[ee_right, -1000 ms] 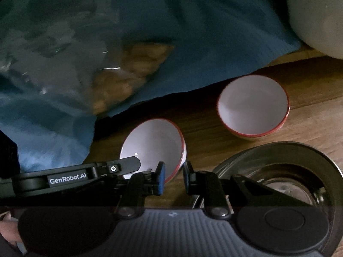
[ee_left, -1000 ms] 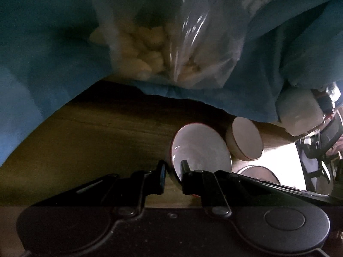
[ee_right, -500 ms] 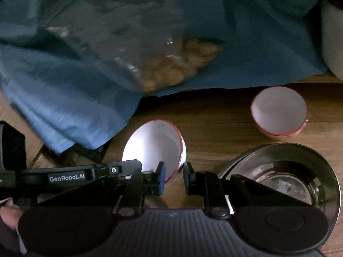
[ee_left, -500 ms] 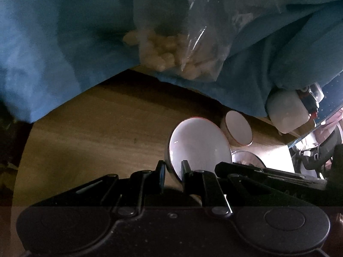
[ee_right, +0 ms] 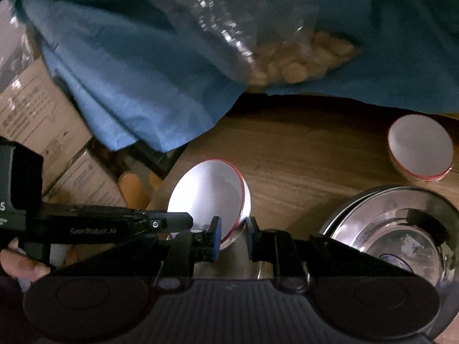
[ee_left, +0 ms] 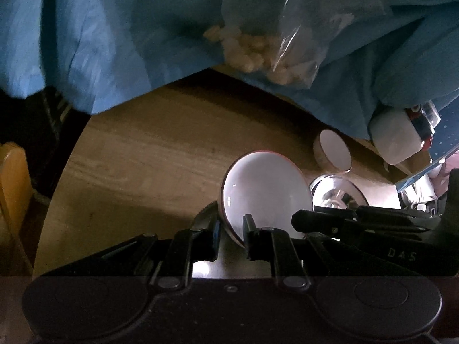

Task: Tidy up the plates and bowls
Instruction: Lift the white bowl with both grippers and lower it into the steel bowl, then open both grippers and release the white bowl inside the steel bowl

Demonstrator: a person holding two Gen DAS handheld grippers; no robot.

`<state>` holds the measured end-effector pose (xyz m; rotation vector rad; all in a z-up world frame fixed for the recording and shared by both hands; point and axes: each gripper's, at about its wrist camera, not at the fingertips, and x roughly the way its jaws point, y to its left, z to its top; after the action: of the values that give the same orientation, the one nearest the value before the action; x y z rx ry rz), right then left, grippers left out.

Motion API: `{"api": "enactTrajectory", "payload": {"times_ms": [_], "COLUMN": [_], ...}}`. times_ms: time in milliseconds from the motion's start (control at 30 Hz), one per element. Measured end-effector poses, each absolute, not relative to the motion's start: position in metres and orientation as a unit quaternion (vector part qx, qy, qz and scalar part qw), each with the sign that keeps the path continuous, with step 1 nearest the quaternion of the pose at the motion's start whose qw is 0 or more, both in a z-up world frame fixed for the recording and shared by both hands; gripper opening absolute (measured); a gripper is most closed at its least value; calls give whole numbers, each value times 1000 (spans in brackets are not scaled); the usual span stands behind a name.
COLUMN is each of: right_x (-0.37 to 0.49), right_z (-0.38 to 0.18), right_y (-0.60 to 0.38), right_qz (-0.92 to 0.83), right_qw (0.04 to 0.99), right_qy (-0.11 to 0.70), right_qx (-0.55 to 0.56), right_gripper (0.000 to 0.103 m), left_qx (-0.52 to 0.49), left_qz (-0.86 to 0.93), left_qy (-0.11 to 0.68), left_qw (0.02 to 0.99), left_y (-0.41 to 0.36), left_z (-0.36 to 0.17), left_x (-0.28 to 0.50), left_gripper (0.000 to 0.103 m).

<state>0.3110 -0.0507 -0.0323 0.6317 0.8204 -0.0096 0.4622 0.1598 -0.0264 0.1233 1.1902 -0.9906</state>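
A white bowl with a red rim (ee_left: 266,195) hangs tilted above the wooden table (ee_left: 149,154), held from two sides. My left gripper (ee_left: 231,238) is shut on its near rim. My right gripper (ee_right: 233,238) is shut on the opposite rim of the same bowl (ee_right: 209,192). Each gripper reaches into the other's view: the right one comes in at the right of the left wrist view, the left one at the left of the right wrist view. A second red-rimmed white bowl (ee_right: 420,146) stands farther back. A steel bowl (ee_right: 401,229) sits beside it.
A blue cloth (ee_right: 143,71) drapes over the back of the table, with a clear bag of pale pieces (ee_right: 301,60) on it. Cardboard boxes (ee_right: 43,132) stand beyond the table's left edge. A white container (ee_left: 393,143) sits at the far right. A hand (ee_right: 20,263) holds the left gripper.
Both grippers have risen and drawn back with the bowl still held between them. The cloth, bag and second bowl look smaller and farther away. The held bowl has tilted more.
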Motion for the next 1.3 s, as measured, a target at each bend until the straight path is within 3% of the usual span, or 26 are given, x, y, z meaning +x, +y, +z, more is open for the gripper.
{"api": "enactTrajectory", "payload": {"times_ms": [1300], "right_x": [319], "right_z": [-59], "right_y": [-24], "right_qz": [43], "right_qw": [830], "right_qy": [475], "right_qx": [289], "right_gripper": [28], "left_qx": [112], "left_qz": [-417], "left_qy": [589], "left_qw": [683], "left_y": [168], "left_z": [-45], "left_x": [454], "left_gripper": [18]}}
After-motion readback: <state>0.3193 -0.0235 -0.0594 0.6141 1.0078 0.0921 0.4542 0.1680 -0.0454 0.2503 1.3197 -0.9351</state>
